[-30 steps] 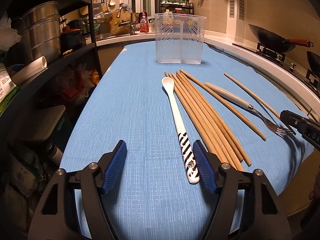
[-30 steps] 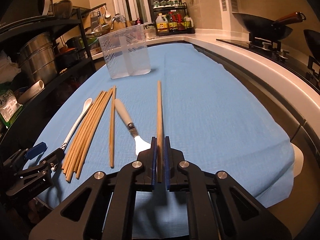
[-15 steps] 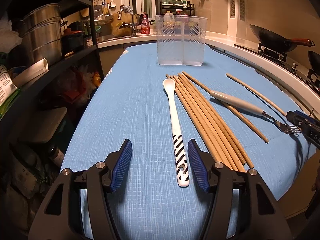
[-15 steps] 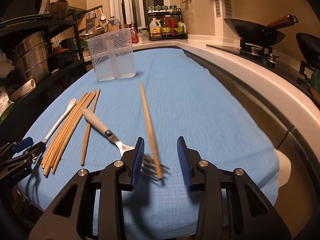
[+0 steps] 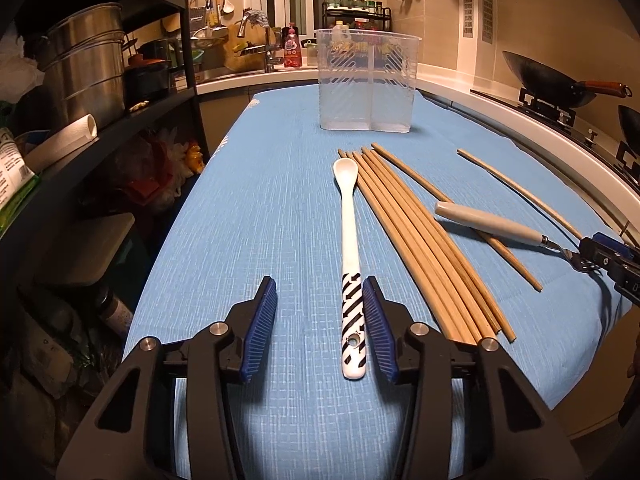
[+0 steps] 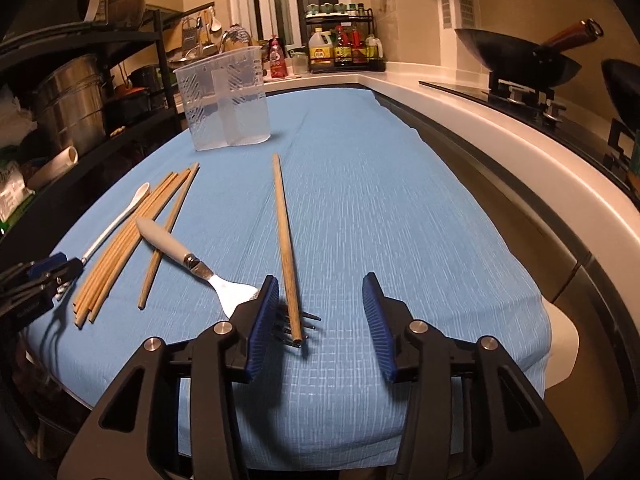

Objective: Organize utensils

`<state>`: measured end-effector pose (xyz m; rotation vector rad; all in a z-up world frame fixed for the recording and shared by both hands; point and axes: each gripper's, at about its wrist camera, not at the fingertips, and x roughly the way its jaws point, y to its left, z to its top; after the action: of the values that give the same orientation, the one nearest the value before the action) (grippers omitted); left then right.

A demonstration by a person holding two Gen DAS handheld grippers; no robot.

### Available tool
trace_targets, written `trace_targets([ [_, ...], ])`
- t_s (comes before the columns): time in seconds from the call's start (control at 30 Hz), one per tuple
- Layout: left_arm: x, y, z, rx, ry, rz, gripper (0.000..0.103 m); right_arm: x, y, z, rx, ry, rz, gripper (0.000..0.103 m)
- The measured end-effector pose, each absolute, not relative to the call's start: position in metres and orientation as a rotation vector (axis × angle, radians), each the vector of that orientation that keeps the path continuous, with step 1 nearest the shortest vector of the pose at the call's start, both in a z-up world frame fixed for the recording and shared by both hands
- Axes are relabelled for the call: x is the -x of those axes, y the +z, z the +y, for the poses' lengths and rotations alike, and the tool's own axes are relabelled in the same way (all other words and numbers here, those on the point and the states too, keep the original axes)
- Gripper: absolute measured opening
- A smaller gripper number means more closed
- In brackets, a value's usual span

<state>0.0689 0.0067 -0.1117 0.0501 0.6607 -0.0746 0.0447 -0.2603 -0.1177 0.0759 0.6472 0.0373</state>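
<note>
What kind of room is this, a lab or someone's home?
Most likely a home kitchen: a wok sits on a stove, oil and sauce bottles fill a counter rack, and steel pots stand on shelving.

No text can be read for certain. The packet [image 5: 12, 176] on the shelf at far left carries print too small to make out, the oil jug [image 6: 320, 53] on the back rack has a yellow label too blurred to read, and the red pouch [image 5: 291, 46] by the tap likewise.
</note>
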Motion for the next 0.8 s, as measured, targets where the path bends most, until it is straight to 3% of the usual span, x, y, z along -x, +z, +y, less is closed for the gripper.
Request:
trace_targets([
  [0.13, -0.069, -0.111, 0.005, -0.057, -0.083, 0.664, 0.039, -0.056, -0.112, -0.249, -0.026, 0.112, 0.677, 0.006],
  [0.33, -0.071, -0.110, 0.007, -0.037, -0.115, 0.678, 0.011, -0.055, -0.112, -0.249, -0.096, 0.137, 0.662, 0.006],
  [0.8, -0.059, -0.072, 0.016, 0.001, -0.137, 0.589, 0.009, -0.030, -0.083, -0.253, -0.064, 0.073, 0.562, 0.006],
])
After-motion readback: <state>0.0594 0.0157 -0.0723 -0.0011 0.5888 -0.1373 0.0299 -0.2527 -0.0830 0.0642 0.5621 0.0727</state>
